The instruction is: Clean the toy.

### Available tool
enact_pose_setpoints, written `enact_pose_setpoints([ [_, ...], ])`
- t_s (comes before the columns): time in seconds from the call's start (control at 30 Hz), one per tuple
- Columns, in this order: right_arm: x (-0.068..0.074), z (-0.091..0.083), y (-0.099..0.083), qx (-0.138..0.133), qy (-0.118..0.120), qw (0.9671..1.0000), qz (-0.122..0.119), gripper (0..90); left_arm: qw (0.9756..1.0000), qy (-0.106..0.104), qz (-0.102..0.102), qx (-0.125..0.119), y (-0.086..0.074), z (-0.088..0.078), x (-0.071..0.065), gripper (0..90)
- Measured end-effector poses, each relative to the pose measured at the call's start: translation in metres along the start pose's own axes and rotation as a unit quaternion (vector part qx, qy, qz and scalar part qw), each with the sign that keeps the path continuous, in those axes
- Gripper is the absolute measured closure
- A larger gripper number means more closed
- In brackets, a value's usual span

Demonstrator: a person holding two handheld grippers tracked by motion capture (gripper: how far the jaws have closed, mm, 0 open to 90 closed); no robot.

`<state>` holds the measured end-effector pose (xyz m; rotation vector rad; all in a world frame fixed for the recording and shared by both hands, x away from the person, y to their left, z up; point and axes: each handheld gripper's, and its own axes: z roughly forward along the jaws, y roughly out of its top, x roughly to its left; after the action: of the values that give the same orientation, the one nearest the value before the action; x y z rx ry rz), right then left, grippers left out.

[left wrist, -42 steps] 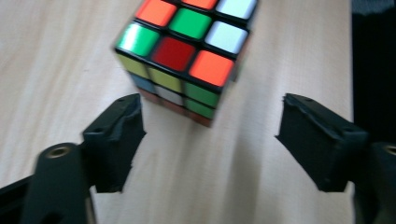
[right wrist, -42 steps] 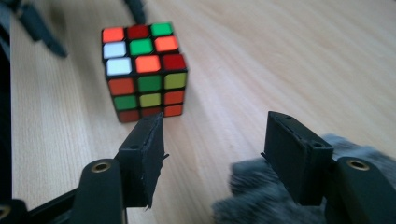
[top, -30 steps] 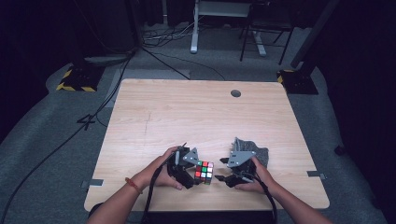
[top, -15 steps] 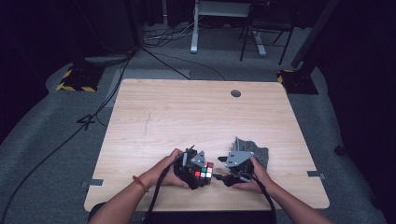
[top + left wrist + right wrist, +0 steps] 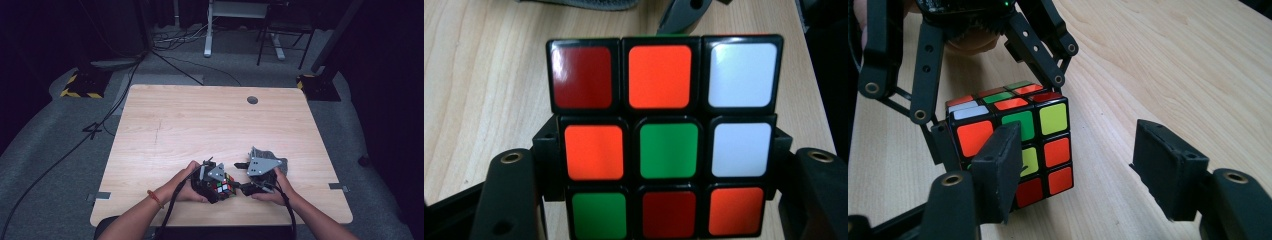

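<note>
A scrambled Rubik's cube [image 5: 224, 188] sits low near the front edge of the wooden table [image 5: 200, 125]. My left gripper [image 5: 663, 162] is shut on it. Its jaws have just been closing, and its pads [image 5: 544, 165] now press the middle layer on both sides. In the right gripper view the cube [image 5: 1045, 135] is at the left, with black linkage bars [image 5: 923, 65] of the left gripper over it. My right gripper [image 5: 1080, 170] is open and its jaws have just been closing a little. Its left jaw overlaps the cube's near face and nothing lies between the pads. In the high view, the right gripper [image 5: 243, 176] stands just right of the cube.
A round cable hole [image 5: 252, 100] sits at the far middle of the table. Both forearms come over the front edge [image 5: 220, 222]. Beyond the table, cables [image 5: 165, 55], a desk frame [image 5: 207, 30] and a yellow-black striped base [image 5: 80, 85] stand on the grey floor.
The left gripper has moved right onto the cube and closed on it. The right gripper has kept its place, its jaws slightly narrower.
</note>
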<state>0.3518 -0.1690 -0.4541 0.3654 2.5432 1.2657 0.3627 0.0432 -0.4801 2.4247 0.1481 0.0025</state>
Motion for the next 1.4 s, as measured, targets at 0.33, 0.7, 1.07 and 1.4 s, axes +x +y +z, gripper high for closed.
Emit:
enact_pose_setpoints([
  [0.33, 0.010, 0.005, 0.011, -0.010, 0.026, 0.9995, -0.016, 37.8, 0.9999, -0.001, 0.005, -0.009, 0.003, 0.000, 0.000, 29.4],
  [0.7, 0.016, 0.013, 0.025, 0.007, 0.028, 0.9990, -0.035, 35.7, 0.9997, 0.012, 0.020, 0.003, -0.007, -0.011, -0.004, 32.0],
  [1.07, 0.000, -0.013, 0.007, 0.020, 0.004, 0.9997, -0.015, 35.2, 0.9995, 0.030, -0.006, 0.008, -0.026, -0.029, -0.005, 30.2],
  [1.4, -0.042, -0.073, -0.040, 0.053, -0.094, 0.9928, 0.051, 35.1, 0.9969, 0.062, -0.040, 0.025, -0.048, -0.041, -0.018, 16.9],
])
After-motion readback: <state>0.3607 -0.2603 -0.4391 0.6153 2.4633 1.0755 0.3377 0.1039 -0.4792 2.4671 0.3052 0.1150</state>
